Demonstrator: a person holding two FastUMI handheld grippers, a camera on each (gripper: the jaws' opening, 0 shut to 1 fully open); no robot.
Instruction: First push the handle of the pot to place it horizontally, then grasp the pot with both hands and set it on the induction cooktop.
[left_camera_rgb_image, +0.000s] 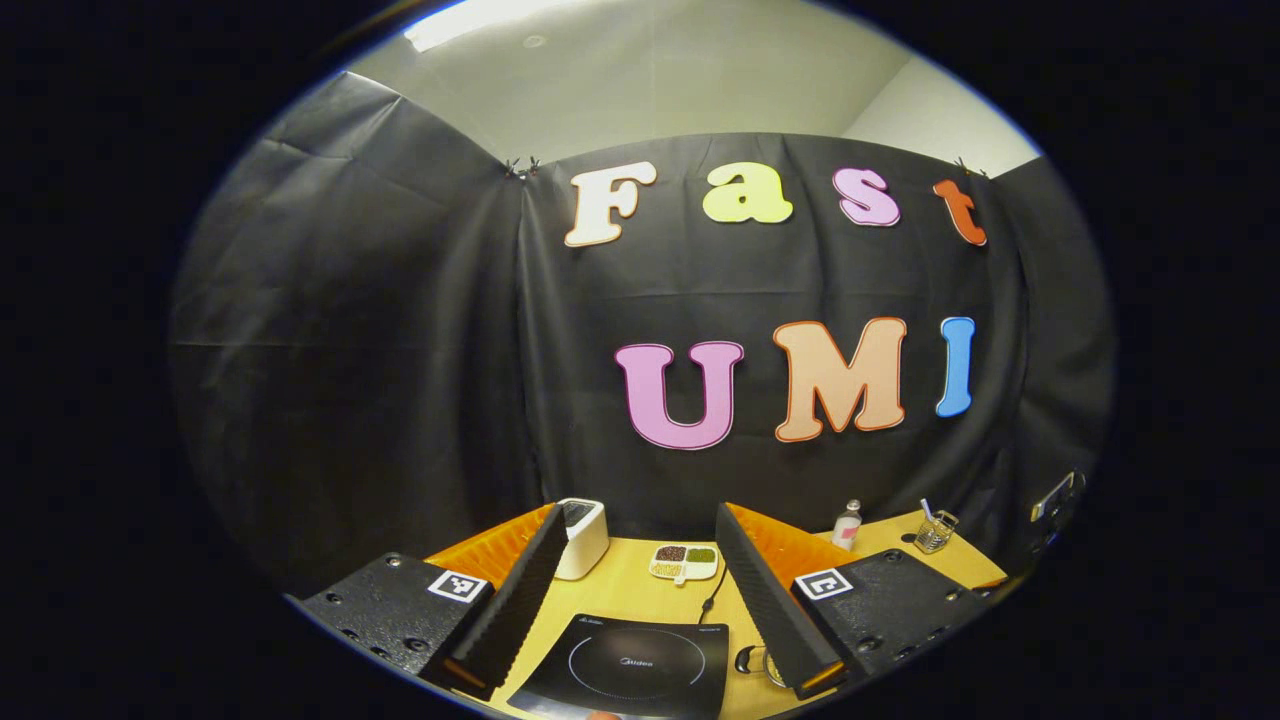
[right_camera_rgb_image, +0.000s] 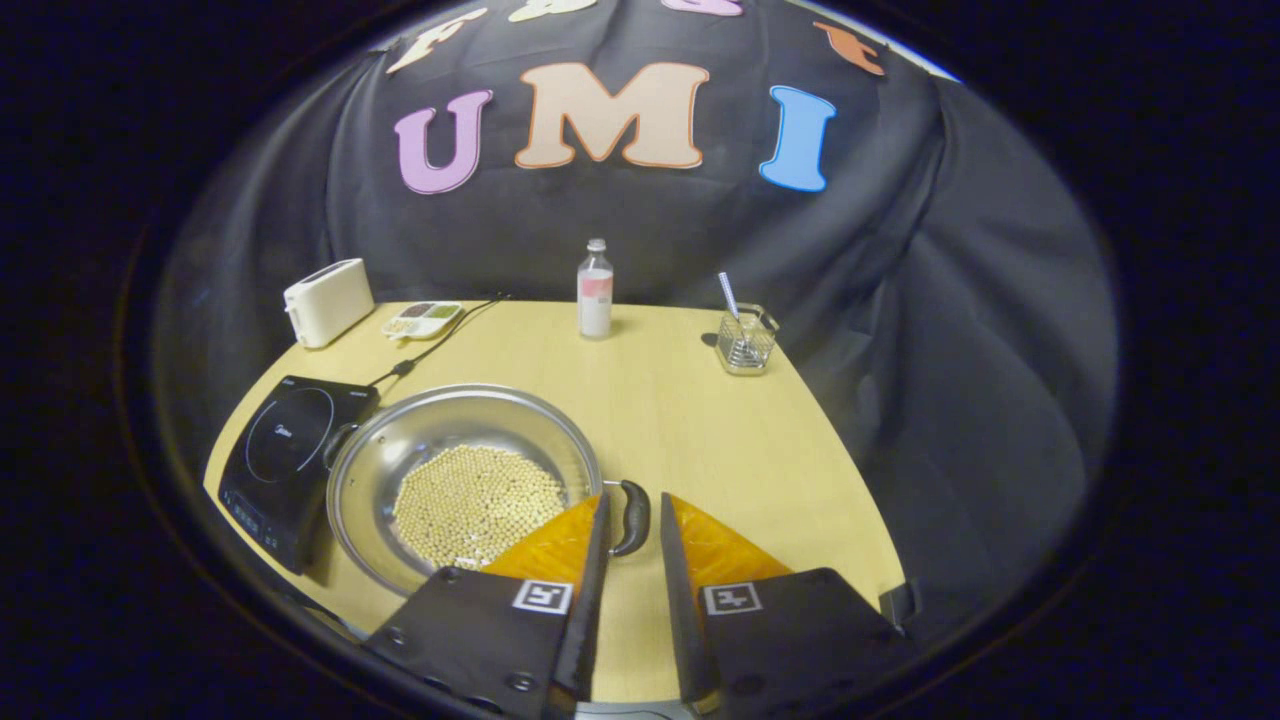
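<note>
**One pot, one cooktop, two grippers at the table**

One steel pot sat on the wooden table, its floor covered with pale beans, just right of the single black induction cooktop, whose near corner it touched or nearly touched. The pot carried two dark handles: one on the right rim, one against the cooktop.

The right gripper had its jaws apart, the right handle lying between the tips; whether either finger touched it could not be told. The left gripper hung higher with jaws wide apart on nothing, the cooktop below it.

Bare tabletop lay right of and behind the pot, out to the curved edge. Along the back stood one white toaster, one divided dish, one bottle and one glass holder, all well apart from the pot. The cooktop's cord ran back between toaster and bottle.
</note>
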